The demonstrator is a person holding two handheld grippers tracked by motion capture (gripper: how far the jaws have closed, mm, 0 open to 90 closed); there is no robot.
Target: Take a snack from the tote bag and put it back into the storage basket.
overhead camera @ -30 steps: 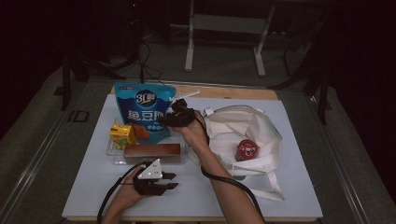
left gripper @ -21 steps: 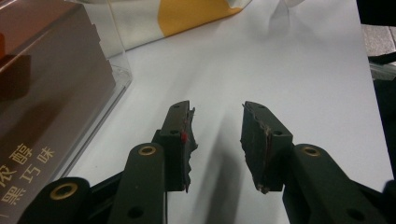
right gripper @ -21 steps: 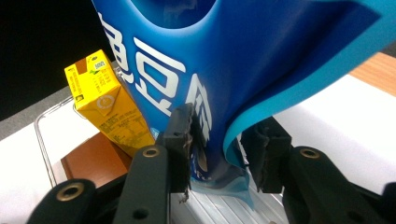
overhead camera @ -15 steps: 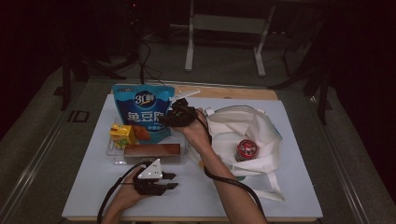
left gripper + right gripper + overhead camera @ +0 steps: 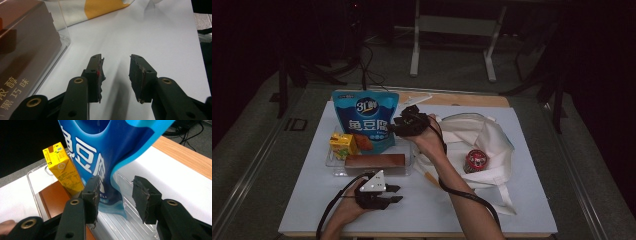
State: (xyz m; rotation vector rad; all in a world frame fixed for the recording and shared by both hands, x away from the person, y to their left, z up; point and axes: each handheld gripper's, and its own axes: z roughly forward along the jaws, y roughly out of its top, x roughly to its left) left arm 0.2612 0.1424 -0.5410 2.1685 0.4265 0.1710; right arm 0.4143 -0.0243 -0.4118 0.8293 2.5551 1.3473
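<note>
Right gripper (image 5: 115,197) sits at the blue snack pouch (image 5: 105,152), which stands upright in the clear tray (image 5: 37,177). The pouch's lower edge hangs between the jaws; they've just been opening, and the pads are clear of the pouch. Yellow juice carton (image 5: 62,167) stands just beside the pouch, brown box (image 5: 374,161) in the tray in front of it. Left gripper (image 5: 116,72) rests on the white counter (image 5: 155,32) near the tray, jaws half open with nothing between them.

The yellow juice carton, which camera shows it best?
The right gripper view: the yellow juice carton stands close, its printed faces plain, beside the blue snack pouch. The high view shows it small.
</note>
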